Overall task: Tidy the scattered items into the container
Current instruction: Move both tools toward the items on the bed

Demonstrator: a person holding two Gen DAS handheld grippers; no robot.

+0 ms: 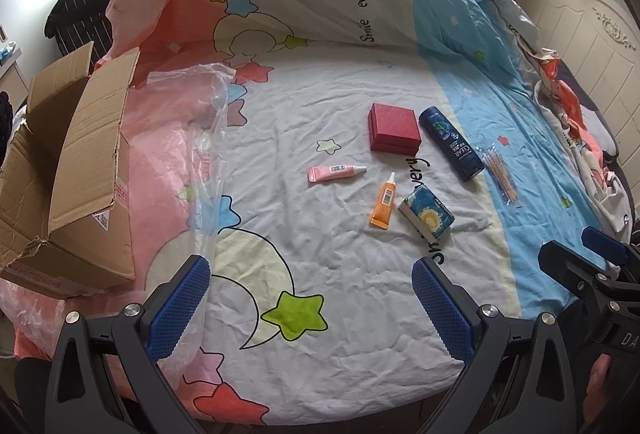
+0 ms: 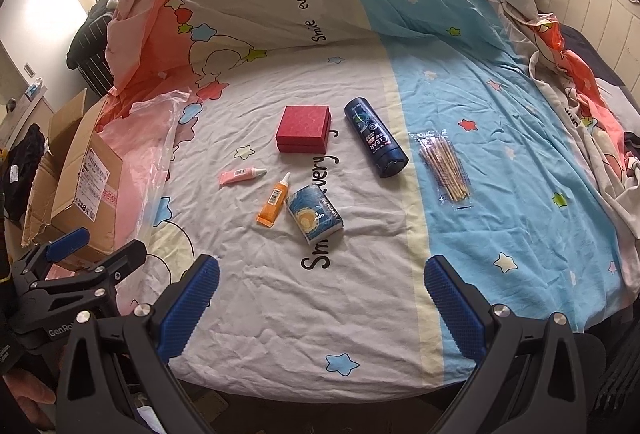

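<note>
So far we've packed nothing — red box, bottle, both tubes, tissue pack and sticks lie right of the cardboard box; both grippers gape empty.

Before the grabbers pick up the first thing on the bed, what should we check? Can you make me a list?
1. Cardboard box flaps open to drop things in: ok.
2. Left gripper open and holding nothing: ok.
3. Right gripper open and holding nothing: ok.
4. Things lie apart with room to grab: ok for the pink tube, red box, blue bottle and bag of sticks; not ok for the orange tube and tissue pack, which lie very close.
5. Space inside the cardboard box: cannot tell, its inside is hidden.
</note>
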